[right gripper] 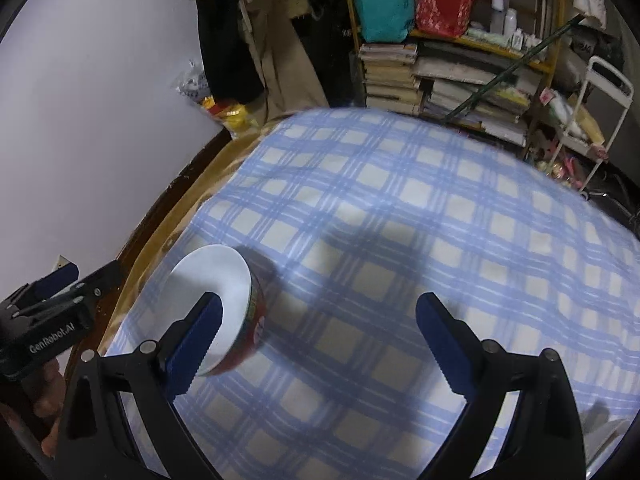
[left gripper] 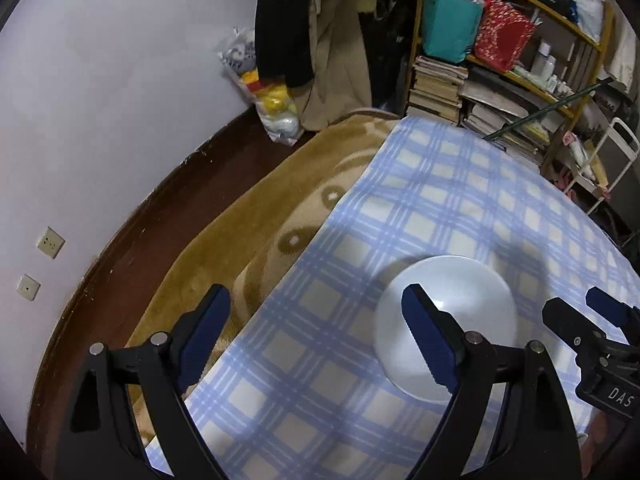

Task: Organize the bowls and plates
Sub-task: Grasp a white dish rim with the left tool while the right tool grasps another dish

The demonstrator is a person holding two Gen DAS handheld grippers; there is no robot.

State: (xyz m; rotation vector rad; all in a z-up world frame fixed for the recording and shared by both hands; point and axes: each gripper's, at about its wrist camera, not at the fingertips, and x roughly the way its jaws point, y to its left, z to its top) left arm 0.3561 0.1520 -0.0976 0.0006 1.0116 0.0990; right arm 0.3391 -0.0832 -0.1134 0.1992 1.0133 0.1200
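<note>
A white bowl point(left gripper: 460, 320) with a red patterned outside point(right gripper: 224, 304) stands on the blue checked cloth point(left gripper: 460, 200). My left gripper point(left gripper: 316, 336) is open and empty above the cloth's left edge, its right finger in front of the bowl. My right gripper point(right gripper: 320, 344) is open and empty over the cloth point(right gripper: 400, 220), the bowl by its left finger. The right gripper also shows in the left wrist view point(left gripper: 588, 312), right of the bowl. The left gripper also shows in the right wrist view point(right gripper: 68, 284), left of the bowl.
A tan blanket point(left gripper: 248, 216) lies under the cloth, beside a brown floor point(left gripper: 160, 216) and a white wall. Behind stand hanging clothes point(left gripper: 320, 40), a plastic bag point(left gripper: 272, 104), a cluttered bookshelf point(left gripper: 500, 60) and a white rack point(right gripper: 592, 112).
</note>
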